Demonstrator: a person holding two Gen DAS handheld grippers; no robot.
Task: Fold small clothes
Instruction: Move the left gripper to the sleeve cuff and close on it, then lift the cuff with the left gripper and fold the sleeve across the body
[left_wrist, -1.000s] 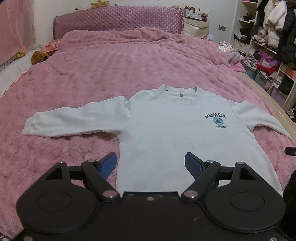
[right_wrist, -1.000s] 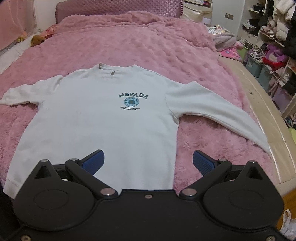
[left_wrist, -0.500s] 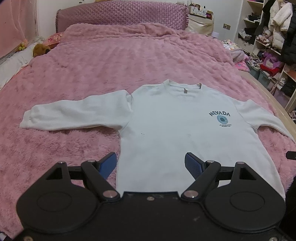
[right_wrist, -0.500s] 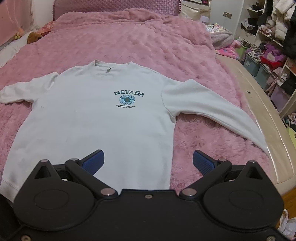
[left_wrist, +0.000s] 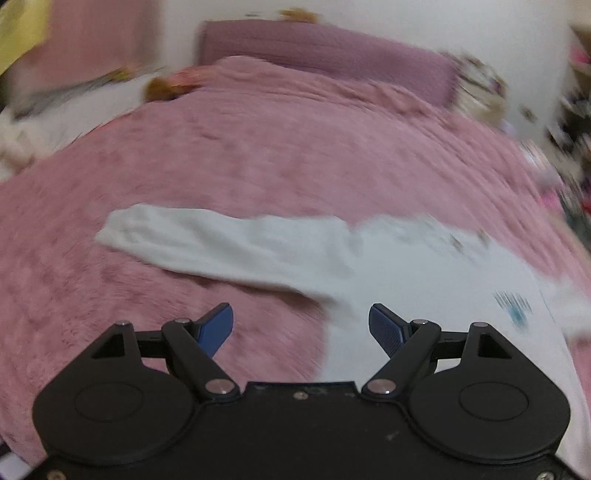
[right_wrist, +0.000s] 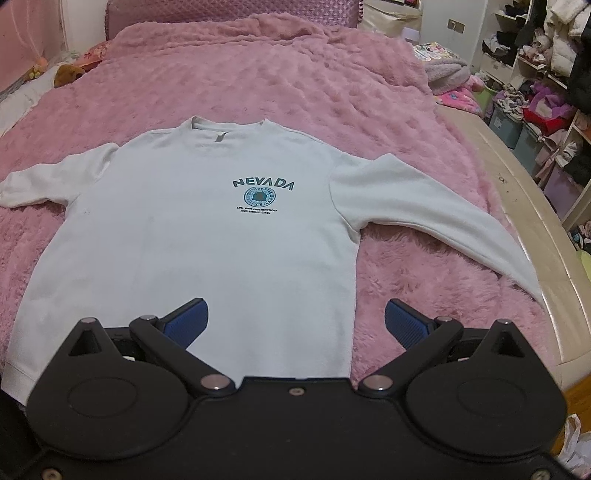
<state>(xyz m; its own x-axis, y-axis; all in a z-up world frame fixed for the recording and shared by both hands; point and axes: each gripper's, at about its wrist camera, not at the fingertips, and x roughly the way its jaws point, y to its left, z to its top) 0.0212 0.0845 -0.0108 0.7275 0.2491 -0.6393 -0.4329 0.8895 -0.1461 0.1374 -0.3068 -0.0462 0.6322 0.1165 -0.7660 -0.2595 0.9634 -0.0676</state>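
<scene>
A white long-sleeved sweatshirt (right_wrist: 207, 229) with a blue NEVADA print lies flat and face up on the pink bed, both sleeves spread out. My right gripper (right_wrist: 293, 321) is open and empty above the sweatshirt's lower right hem. In the blurred left wrist view the left sleeve (left_wrist: 229, 243) stretches to the left. My left gripper (left_wrist: 301, 325) is open and empty, above the left side seam below the armpit.
The pink fluffy blanket (right_wrist: 258, 81) covers the bed. The bed's beige edge (right_wrist: 535, 221) runs along the right. Shelves and bins with clothes (right_wrist: 535, 92) stand at the far right. A brown plush toy (right_wrist: 68, 74) lies near the pillows at the back left.
My left gripper has swung to the left, towards the left sleeve, and its view is now blurred. My right gripper has moved slightly forward. Both stay open.
</scene>
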